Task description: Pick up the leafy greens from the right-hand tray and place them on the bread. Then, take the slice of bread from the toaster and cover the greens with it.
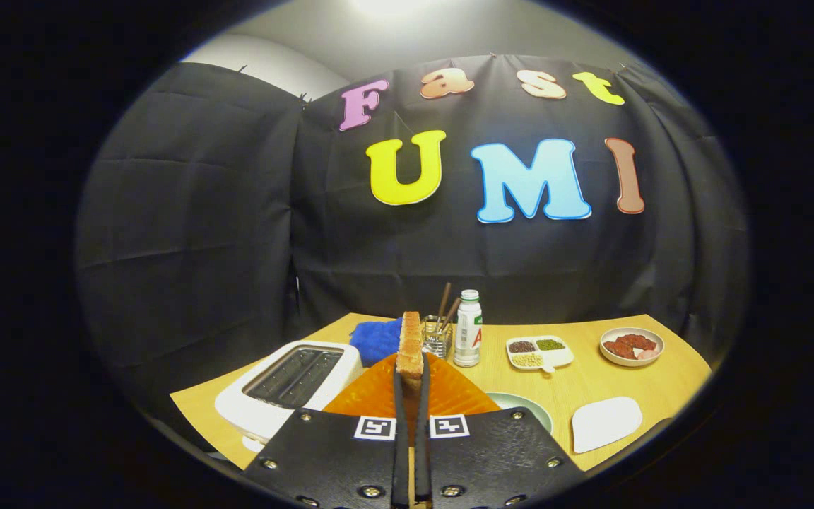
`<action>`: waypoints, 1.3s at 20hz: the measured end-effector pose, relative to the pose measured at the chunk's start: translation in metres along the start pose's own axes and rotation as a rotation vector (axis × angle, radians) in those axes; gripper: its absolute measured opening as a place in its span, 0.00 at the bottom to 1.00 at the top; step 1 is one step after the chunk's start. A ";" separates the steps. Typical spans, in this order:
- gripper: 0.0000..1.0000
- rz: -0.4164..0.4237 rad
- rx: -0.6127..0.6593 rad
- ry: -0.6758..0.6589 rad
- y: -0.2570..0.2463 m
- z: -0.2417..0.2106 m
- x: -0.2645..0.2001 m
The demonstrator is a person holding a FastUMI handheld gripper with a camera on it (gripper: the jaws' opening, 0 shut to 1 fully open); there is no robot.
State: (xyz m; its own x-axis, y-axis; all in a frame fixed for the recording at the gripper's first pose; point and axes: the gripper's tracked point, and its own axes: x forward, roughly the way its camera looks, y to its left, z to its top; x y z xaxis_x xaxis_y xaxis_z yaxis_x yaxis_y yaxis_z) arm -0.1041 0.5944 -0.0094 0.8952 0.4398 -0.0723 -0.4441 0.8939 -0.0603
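Black cloth (237,212) hangs creased around the booth as its wall, pinned along its top edge. Above it a pale grey wall (294,49) rises, washed by a bright light (393,6) overhead. Below stands a light wooden table (591,385), its far edge close against the cloth and its surface softly lit.

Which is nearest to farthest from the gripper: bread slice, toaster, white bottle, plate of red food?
In the gripper view:
1. Bread slice: upright, pinched between the fingers of the gripper.
2. Toaster: just left, slots empty.
3. White bottle: beyond, slightly right.
4. Plate of red food: far right.
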 end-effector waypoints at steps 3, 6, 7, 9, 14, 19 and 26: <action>0.03 -0.014 0.010 0.034 -0.018 -0.017 0.003; 0.03 -0.029 0.036 0.064 -0.032 -0.031 0.008; 0.03 -0.030 0.042 0.074 -0.034 -0.035 0.009; 0.03 -0.033 0.051 0.089 -0.040 -0.042 0.013; 0.03 -0.038 0.085 0.104 -0.048 -0.056 0.024; 0.04 -0.021 0.117 0.094 -0.045 -0.062 0.031; 0.03 0.001 0.126 0.128 -0.048 -0.088 0.045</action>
State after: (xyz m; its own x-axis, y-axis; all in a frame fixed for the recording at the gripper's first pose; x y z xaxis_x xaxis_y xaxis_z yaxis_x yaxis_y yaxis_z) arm -0.0457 0.5640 -0.0978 0.8792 0.4330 -0.1986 -0.4291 0.9009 0.0647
